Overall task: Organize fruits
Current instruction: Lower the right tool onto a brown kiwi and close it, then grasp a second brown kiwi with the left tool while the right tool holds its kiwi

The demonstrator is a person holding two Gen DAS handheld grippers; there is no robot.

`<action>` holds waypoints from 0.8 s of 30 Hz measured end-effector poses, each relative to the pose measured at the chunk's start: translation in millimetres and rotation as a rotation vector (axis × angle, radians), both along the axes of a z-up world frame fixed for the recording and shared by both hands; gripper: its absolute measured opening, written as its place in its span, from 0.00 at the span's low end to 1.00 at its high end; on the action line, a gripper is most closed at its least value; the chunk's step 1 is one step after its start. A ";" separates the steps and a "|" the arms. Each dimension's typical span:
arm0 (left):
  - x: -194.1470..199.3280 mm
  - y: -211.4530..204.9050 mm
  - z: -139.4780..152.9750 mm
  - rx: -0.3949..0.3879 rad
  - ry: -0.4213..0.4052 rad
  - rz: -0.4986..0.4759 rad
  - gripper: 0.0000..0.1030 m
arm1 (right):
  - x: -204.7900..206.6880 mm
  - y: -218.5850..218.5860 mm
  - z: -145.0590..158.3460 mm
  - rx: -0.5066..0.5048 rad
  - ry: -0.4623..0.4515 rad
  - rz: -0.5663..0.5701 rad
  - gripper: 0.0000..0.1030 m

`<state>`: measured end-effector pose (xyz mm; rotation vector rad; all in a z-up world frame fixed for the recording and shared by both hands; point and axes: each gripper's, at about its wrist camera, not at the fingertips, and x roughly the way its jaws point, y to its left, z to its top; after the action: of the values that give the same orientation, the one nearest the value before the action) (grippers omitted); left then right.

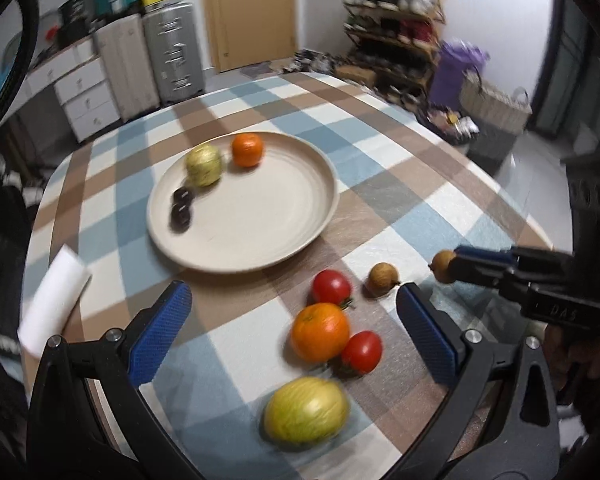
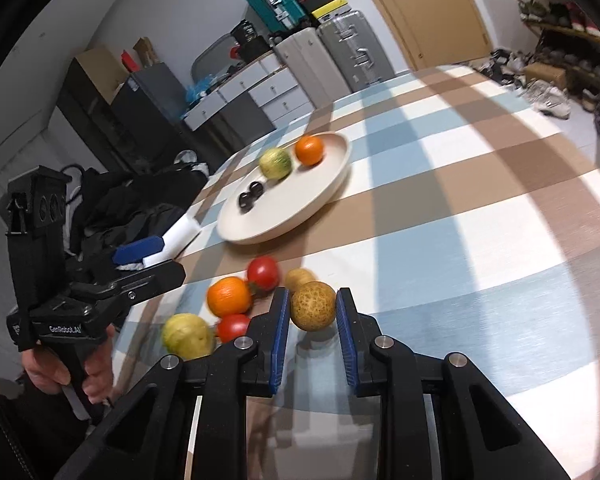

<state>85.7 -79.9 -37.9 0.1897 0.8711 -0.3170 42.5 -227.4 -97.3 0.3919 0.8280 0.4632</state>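
Note:
A beige plate (image 1: pixel 300 236) (image 2: pixel 332 184) on the checked tablecloth holds an orange (image 1: pixel 247 149), a yellow-green fruit (image 1: pixel 204 164) and two dark fruits (image 1: pixel 181 210). In front of it lie an orange (image 1: pixel 320 332), two tomatoes (image 1: pixel 331 287) (image 1: pixel 362 351), a yellow-green fruit (image 1: pixel 306 408) and a brown longan (image 1: pixel 382 278). My left gripper (image 1: pixel 292 332) is open and empty above this group. My right gripper (image 2: pixel 312 312) is shut on a second brown longan (image 2: pixel 313 306) (image 1: pixel 443 266), held just above the table.
A white foam block (image 1: pixel 54 300) lies at the table's left edge. Suitcases (image 1: pixel 172 52), drawers and a door stand behind the table. A shoe rack (image 1: pixel 396 28) and a basket (image 1: pixel 496 104) are at the right. Dark clothing (image 2: pixel 140 204) lies left of the table.

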 end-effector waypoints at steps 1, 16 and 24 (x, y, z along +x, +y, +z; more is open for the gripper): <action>2.1 -10.1 0.5 0.024 -0.002 -0.034 0.99 | -0.2 -3.8 0.4 -0.006 0.000 -0.007 0.23; 21.3 -93.6 -41.2 0.226 0.077 -0.327 0.81 | -7.6 -45.2 1.9 0.013 -0.008 -0.070 0.23; 32.1 -91.7 -51.1 0.180 0.156 -0.327 0.55 | -7.4 -46.4 -2.6 0.025 0.000 -0.061 0.23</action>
<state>117.8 -171.6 -89.0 0.4816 1.0243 -0.5641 35.1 -273.8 -99.8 0.4389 0.8082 0.4170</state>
